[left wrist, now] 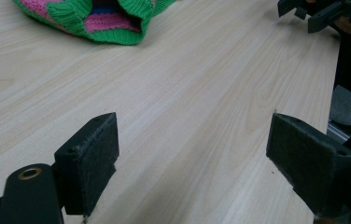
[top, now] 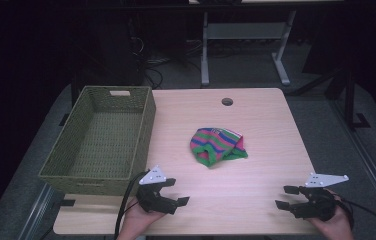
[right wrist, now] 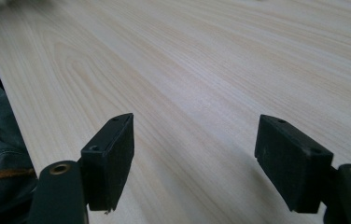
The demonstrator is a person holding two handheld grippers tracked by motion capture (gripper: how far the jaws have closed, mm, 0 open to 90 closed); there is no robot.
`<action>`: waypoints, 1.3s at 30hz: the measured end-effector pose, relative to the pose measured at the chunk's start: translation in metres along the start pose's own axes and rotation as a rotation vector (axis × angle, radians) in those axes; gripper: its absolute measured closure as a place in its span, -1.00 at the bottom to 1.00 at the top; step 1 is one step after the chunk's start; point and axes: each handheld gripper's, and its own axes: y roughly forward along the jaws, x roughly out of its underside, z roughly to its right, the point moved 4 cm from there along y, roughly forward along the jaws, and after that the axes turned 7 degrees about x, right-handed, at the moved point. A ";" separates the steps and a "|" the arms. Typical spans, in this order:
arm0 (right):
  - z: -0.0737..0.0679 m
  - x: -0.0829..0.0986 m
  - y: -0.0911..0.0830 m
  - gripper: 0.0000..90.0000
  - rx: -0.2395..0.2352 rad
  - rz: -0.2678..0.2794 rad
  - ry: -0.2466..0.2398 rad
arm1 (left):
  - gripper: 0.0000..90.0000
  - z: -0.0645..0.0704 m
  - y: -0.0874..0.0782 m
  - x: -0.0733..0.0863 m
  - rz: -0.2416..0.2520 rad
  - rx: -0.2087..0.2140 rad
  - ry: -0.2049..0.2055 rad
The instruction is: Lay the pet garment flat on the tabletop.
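Note:
A crumpled knitted cloth (top: 218, 145) with pink, green and blue stripes lies near the middle of the wooden table (top: 256, 125); its near edge (left wrist: 100, 22) shows at the top of the left gripper view. My left gripper (top: 175, 194) hovers at the front left, open and empty, next to the basket's near corner. At the front right, my right gripper (top: 285, 197) is also open with nothing between its jaws, pointing left over bare wood. In the left gripper view my left gripper (left wrist: 192, 158) stands wide open; in the right gripper view so does my right gripper (right wrist: 194, 156).
An empty olive woven basket (top: 126, 97) stands at the table's left side, overhanging the left edge. A round cable hole (top: 227, 101) sits near the far edge. Beyond the table are a desk frame (top: 206, 50) and cables on the floor.

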 end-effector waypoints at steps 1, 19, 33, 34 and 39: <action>0.001 0.000 0.000 -0.38 0.001 0.002 -0.001 | -0.63 0.000 0.000 0.000 0.000 0.000 0.000; -0.001 -0.027 0.010 -0.44 -0.014 -0.002 -0.014 | -0.63 -0.001 0.001 0.002 -0.013 -0.006 -0.001; -0.009 -0.074 0.028 -0.43 -0.083 -0.056 -0.081 | -0.63 -0.005 -0.003 0.000 0.004 -0.016 0.006; -0.009 -0.074 0.028 -0.43 -0.083 -0.056 -0.081 | -0.63 -0.005 -0.003 -0.001 0.007 -0.016 0.001; -0.008 -0.085 0.035 -0.43 -0.099 -0.060 -0.082 | -0.63 -0.007 -0.001 -0.001 0.006 -0.014 -0.001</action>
